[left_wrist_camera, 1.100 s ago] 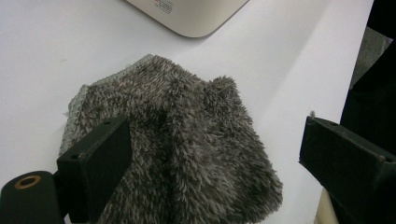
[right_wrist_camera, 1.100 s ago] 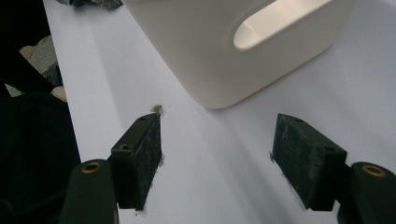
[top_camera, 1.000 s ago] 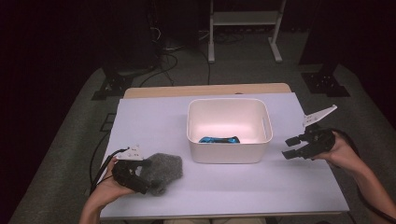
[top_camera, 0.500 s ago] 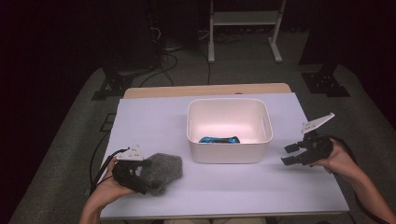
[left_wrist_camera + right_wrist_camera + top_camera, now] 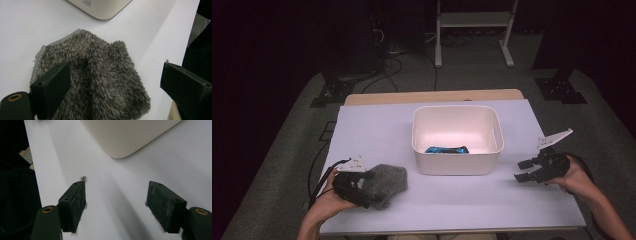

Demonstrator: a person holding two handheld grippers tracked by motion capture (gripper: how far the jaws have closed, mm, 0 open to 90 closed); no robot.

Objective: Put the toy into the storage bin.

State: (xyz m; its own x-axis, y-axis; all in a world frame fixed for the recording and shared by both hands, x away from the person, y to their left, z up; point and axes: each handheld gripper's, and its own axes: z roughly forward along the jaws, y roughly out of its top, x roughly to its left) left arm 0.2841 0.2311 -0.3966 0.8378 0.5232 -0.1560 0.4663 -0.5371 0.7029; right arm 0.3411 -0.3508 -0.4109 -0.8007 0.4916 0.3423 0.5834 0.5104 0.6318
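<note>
A grey fluffy cloth (image 5: 388, 181) lies bunched near the front left of the white table (image 5: 377, 130). My left gripper (image 5: 368, 190) rests against its left side. In the left gripper view, that gripper (image 5: 116, 66) stands open, with the cloth (image 5: 100, 80) lying between the wide jaws; one jaw sits on the pile and the other stands clear of it. A white bin (image 5: 457, 140) stands mid-table with a blue thing (image 5: 447, 149) inside. My right gripper (image 5: 522, 170) is open and empty, low over the table right of the bin and pointing left. Grey fluff clings to its pads (image 5: 77, 200).
The bin's rounded corner shows close ahead of both grippers (image 5: 100, 7) (image 5: 130, 135). A wooden strip (image 5: 432, 96) edges the table's back. Cables and a metal stand (image 5: 472, 30) are on the dark floor behind. The table's front edge runs just under both hands.
My right gripper has sunk a little toward the table, jaws still open. The left gripper and the cloth have stayed put.
</note>
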